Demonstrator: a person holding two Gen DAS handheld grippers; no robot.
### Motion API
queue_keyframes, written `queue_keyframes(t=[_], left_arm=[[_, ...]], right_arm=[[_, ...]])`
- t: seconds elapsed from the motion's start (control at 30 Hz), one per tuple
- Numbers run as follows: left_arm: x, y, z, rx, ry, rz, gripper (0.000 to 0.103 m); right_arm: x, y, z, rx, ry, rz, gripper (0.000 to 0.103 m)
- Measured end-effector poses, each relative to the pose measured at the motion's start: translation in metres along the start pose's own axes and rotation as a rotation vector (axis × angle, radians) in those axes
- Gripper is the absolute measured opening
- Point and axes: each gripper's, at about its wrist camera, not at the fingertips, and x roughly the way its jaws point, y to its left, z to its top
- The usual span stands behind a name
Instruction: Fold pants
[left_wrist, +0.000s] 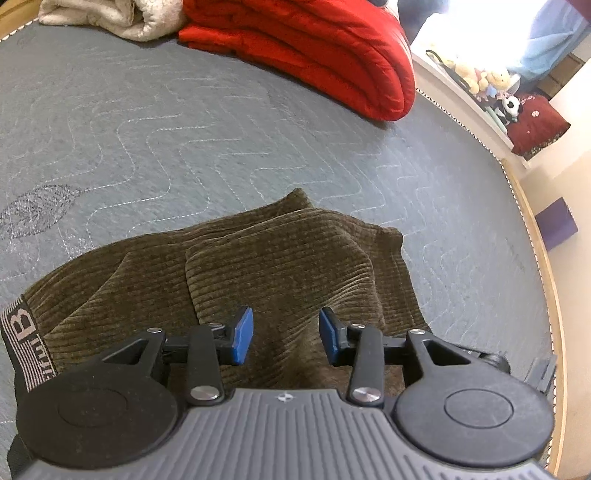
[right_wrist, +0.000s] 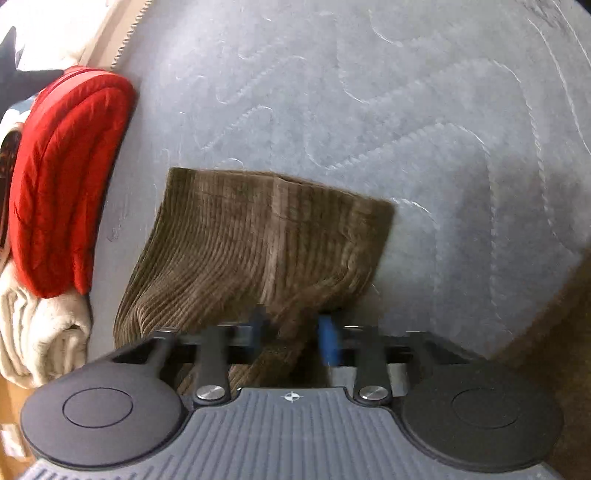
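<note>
1. Grey quilted bedding (left_wrist: 192, 122) with wavy stitching covers the mattress, and a pale wooden bed frame (left_wrist: 546, 266) runs along its edge.
2. At the far side of the bed lie a folded red quilt (left_wrist: 314, 48) and, just beside it, a cream fleece blanket (left_wrist: 118, 18).
3. Brown corduroy pants (left_wrist: 266, 266) lie bunched on the bedding, with a black waistband (left_wrist: 26, 343) bearing pale lettering at the left edge of the left wrist view.
4. The left gripper (left_wrist: 286, 338) hovers over the pants with its blue pads (left_wrist: 242, 334) apart and nothing between them.
5. The right gripper (right_wrist: 293, 338) has a bunched fold of the pants (right_wrist: 258, 236) running between its blue pads (right_wrist: 328, 343); the view is blurred, so I cannot tell whether the jaws are pressing on the cloth.
6. Stuffed toys (left_wrist: 491, 85) sit on a ledge past the bed.
</note>
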Motion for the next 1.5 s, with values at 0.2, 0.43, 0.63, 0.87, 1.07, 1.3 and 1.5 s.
queue_keyframes(t=[0.2,0.43,0.63,0.87,1.07,1.3,1.5], left_arm=[[0.002,0.003,0.003,0.005,-0.015,0.027,0.044],[-0.001,-0.016,0.006,0.092,-0.092,-0.009,0.044],[0.004,-0.045,-0.013,0.246,-0.121,-0.104,0.044],[0.044,-0.091,-0.052,0.440,-0.063,-0.177,0.044],[0.079,-0.111,-0.084,0.536,0.067,-0.210,0.046],[0.117,-0.116,-0.106,0.619,0.128,-0.129,0.051],[0.116,-0.121,-0.107,0.725,0.119,-0.087,0.014]], right_arm=[[-0.040,0.031,0.021,-0.101,-0.137,0.149,0.013],[-0.115,0.035,0.065,-0.302,-0.290,0.382,0.013],[-0.190,-0.043,0.141,-0.070,-0.672,0.391,0.012],[-0.194,-0.159,0.209,0.141,-0.818,0.044,0.016],[-0.151,-0.202,0.233,0.154,-0.683,-0.062,0.016],[-0.142,-0.205,0.237,0.161,-0.669,-0.025,0.016],[-0.172,-0.170,0.238,0.073,-0.708,0.071,0.011]])
